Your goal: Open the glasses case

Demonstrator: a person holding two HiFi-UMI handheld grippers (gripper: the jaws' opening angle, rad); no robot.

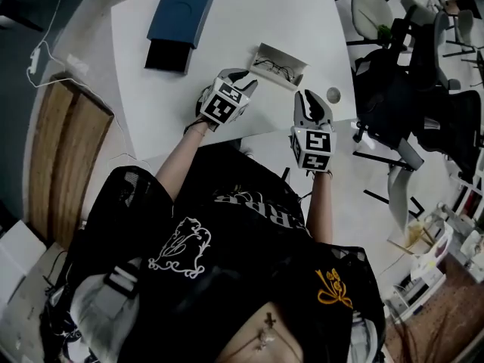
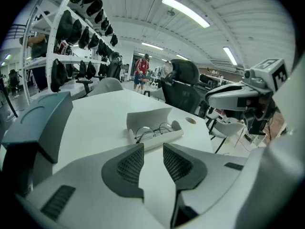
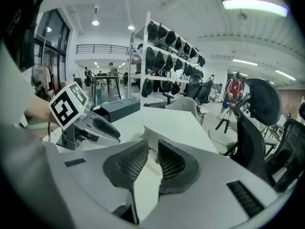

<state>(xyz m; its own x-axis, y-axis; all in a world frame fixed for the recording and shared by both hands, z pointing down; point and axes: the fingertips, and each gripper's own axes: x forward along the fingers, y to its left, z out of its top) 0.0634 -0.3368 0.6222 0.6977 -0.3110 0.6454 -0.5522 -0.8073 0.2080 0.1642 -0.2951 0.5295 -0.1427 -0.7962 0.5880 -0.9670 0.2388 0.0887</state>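
The white glasses case (image 1: pixel 278 65) lies open on the white table (image 1: pixel 227 21), its lid tilted back, and thin-rimmed glasses (image 1: pixel 274 69) rest in its tray. In the left gripper view the case (image 2: pixel 155 128) and the glasses (image 2: pixel 151 130) sit just beyond my left gripper (image 2: pixel 152 162), which is open with nothing between its pads. My left gripper (image 1: pixel 238 78) hovers near the case's left end. My right gripper (image 1: pixel 312 98) is off the case's near right end, by the table edge. Its jaws (image 3: pixel 151 162) stand narrowly apart and hold nothing; the case's lid (image 3: pixel 159 133) shows behind them.
A dark blue box (image 1: pixel 181 13) on a black base sits at the far left of the table. A small round grommet (image 1: pixel 333 94) is near the table's right edge. Office chairs (image 1: pixel 408 89) stand to the right. Shelves of dark bags (image 3: pixel 167 56) rise beyond the table.
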